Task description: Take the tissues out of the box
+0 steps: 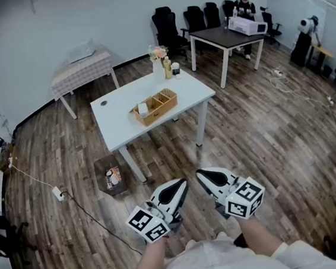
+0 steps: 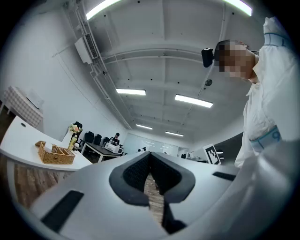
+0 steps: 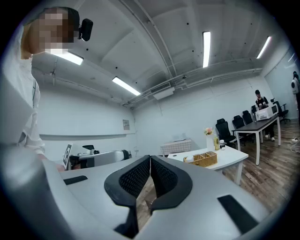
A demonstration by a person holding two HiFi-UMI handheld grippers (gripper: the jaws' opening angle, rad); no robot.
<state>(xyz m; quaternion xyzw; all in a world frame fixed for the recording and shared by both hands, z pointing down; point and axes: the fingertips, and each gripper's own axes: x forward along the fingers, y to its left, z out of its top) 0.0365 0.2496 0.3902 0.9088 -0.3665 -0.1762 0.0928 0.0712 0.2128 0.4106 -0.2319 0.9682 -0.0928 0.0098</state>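
A tan woven box with divided compartments (image 1: 155, 106) stands on a white rectangular table (image 1: 116, 122), well ahead of both pairs of jaws and apart from them. A small white wad (image 1: 142, 109) sits in the compartment at its left end. It is too small to tell whether it is tissue, and the other compartments cannot be made out.

In the left gripper view the box lies far off to the left of the jaws, and in the right gripper view far off to the right. Pink flowers (image 1: 159, 52) and a few small bottles stand at the table's far edge, and their labels are unreadable. A dark crate (image 1: 110, 176) on the wood-plank floor (image 1: 245, 134) sits partly under the table's near edge, between table and jaws.

The left gripper (image 1: 181, 185) has its ribbed black pads pressed together with nothing between them. The right gripper (image 1: 201, 173) is likewise closed and empty. Both forearms are cut off by the lower frame edge.
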